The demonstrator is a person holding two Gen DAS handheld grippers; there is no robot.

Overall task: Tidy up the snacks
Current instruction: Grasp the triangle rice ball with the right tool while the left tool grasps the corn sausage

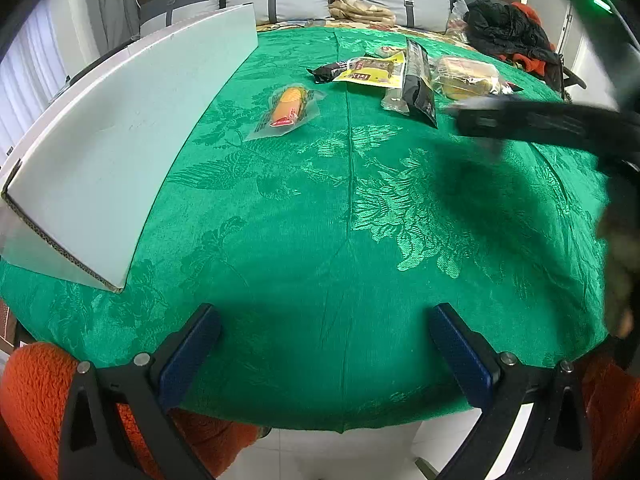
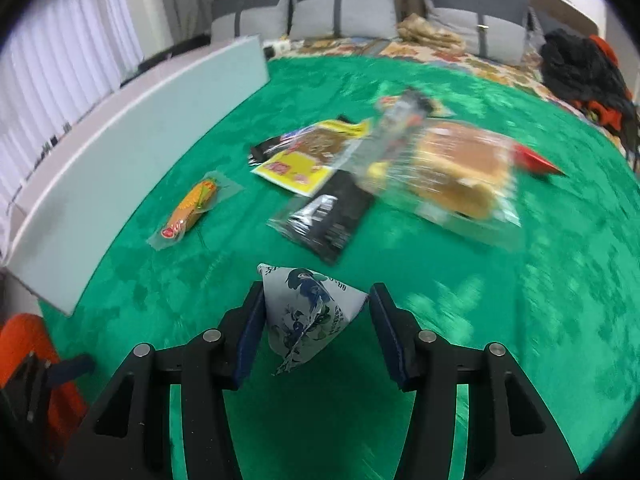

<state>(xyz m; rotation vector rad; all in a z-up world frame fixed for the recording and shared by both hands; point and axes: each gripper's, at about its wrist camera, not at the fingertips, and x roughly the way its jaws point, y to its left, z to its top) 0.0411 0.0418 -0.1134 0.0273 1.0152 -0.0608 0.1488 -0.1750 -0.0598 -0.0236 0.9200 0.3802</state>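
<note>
My right gripper [image 2: 316, 320] is shut on a white pyramid-shaped packet with blue floral print [image 2: 310, 310] and holds it above the green tablecloth [image 2: 520, 320]. Beyond it lie a corn snack in clear wrap [image 2: 192, 208], a yellow packet [image 2: 308, 156], a black packet [image 2: 328, 212] and a wrapped bread pack [image 2: 460, 172]. My left gripper [image 1: 324, 348] is open and empty over the near table edge. In the left wrist view the corn snack [image 1: 288, 108], yellow packet [image 1: 372, 72], black packet [image 1: 418, 80] and bread [image 1: 466, 76] lie far off. The right gripper [image 1: 540, 120] shows blurred at right.
A white cardboard box [image 1: 120, 140] stands along the table's left side; it also shows in the right wrist view [image 2: 140, 148]. Orange fuzzy seats [image 1: 36, 392] sit below the near edge. A couch with grey cushions [image 2: 340, 16] and dark clothes [image 2: 580, 64] lie behind.
</note>
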